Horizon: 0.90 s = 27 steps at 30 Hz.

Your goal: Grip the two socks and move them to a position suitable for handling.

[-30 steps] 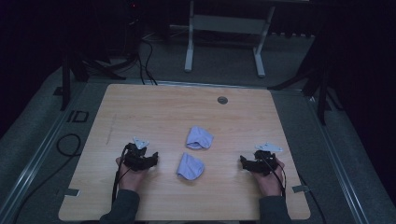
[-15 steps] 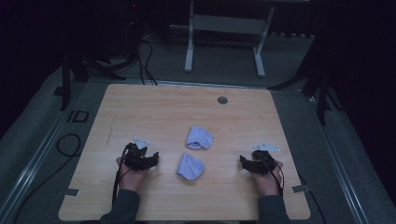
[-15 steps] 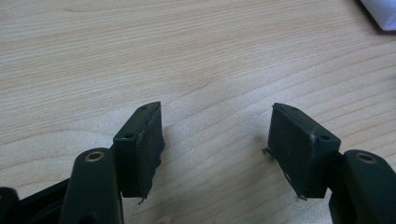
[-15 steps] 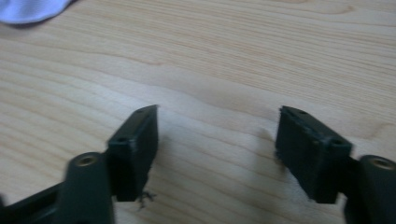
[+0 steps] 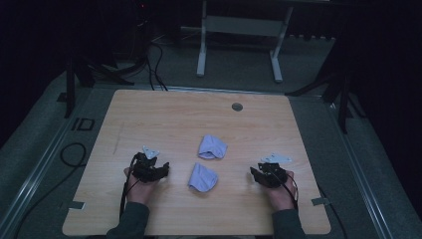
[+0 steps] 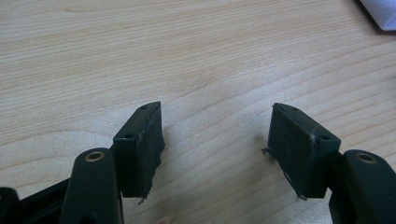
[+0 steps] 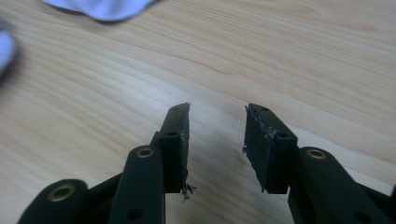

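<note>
Two pale cloths lie on the table [image 5: 149,114], between the grippers. The near cloth [image 5: 203,177] is at 3 o'clock from the left gripper [image 5: 162,171], near it but apart. The far cloth [image 5: 212,147] lies at about 10 o'clock from the right gripper [image 5: 254,173], also apart. The left gripper's jaws stand wide with bare wood between them; a cloth corner [image 6: 380,13] shows at 1 o'clock. The right gripper's jaws stand narrower, nothing between them; a cloth edge [image 7: 105,7] shows at 11 o'clock.
</note>
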Tool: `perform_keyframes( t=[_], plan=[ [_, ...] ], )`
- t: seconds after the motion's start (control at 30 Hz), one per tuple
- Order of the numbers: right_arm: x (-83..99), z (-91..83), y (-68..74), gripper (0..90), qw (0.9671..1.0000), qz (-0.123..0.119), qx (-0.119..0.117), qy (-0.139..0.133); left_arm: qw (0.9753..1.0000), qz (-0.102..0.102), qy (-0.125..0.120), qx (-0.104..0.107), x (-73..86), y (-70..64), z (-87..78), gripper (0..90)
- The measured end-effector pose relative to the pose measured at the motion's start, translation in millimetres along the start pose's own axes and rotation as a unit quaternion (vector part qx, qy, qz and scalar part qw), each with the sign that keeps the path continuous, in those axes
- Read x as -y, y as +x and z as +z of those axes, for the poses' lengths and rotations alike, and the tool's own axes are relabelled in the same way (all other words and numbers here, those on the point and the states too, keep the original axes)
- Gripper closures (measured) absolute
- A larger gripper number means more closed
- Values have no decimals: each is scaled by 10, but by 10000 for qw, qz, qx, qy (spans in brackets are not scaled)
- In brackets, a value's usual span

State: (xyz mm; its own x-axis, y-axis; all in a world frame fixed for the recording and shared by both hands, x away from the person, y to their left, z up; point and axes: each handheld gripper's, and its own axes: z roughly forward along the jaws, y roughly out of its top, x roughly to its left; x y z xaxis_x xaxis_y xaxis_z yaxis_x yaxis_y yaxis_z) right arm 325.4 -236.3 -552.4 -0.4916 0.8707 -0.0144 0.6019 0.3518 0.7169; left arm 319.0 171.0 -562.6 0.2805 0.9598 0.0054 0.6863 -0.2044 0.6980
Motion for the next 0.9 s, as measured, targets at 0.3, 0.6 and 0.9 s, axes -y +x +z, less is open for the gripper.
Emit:
perform_keyframes(
  t=[0.3, 0.6, 0.9],
  plan=[
    [-80, 9, 275, 610, 9987, -360, -369, -52, 10000, 21, -13, 26, 0, -15, 3, 359],
    [-177, 48, 657, 665, 9934, -791, -828, -100, 10000, 22, -14, 25, 0, -15, 3, 359],
    [-252, 45, 861, 848, 9892, -867, -1159, -250, 10000, 19, 2, 19, -4, -18, 2, 363]
  ],
)
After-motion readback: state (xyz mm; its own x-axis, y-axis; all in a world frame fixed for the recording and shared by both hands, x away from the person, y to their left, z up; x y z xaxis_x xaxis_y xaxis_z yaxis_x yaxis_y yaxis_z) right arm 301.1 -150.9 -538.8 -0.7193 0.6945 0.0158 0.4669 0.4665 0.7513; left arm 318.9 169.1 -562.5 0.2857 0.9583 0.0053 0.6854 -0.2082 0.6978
